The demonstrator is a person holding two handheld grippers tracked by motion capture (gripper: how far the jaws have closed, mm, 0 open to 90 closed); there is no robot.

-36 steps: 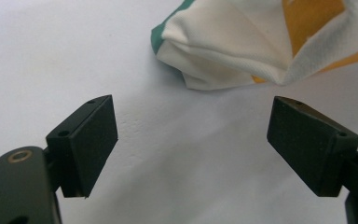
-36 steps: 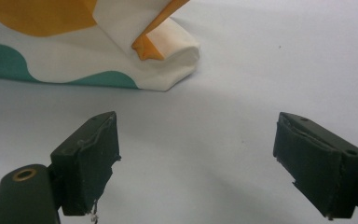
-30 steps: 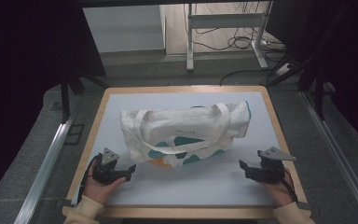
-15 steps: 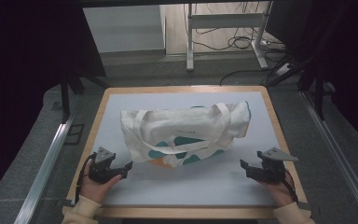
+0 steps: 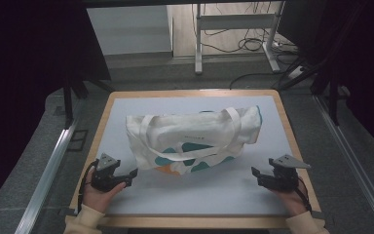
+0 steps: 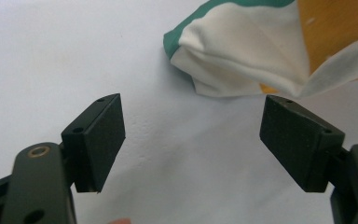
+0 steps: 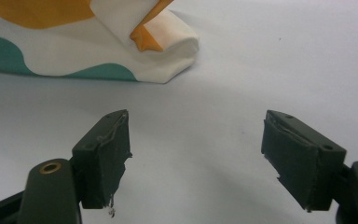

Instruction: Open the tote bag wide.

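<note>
The tote bag (image 5: 195,139) lies flat on the pale mat (image 5: 199,195) at mid-table, between the two grippers and a little farther off. The left gripper (image 5: 129,176) rests near its near-left corner, the right gripper (image 5: 256,175) off its near-right corner; both have just been closing slightly yet stand spread, nothing between them. A wooden table (image 5: 104,117) rim frames the mat.

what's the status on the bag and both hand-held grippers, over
Left hand-held gripper and right hand-held gripper open, jaws just eased in slightly, nothing between them. Tote bag flat on the mat, untouched. Nothing in the way.
</note>
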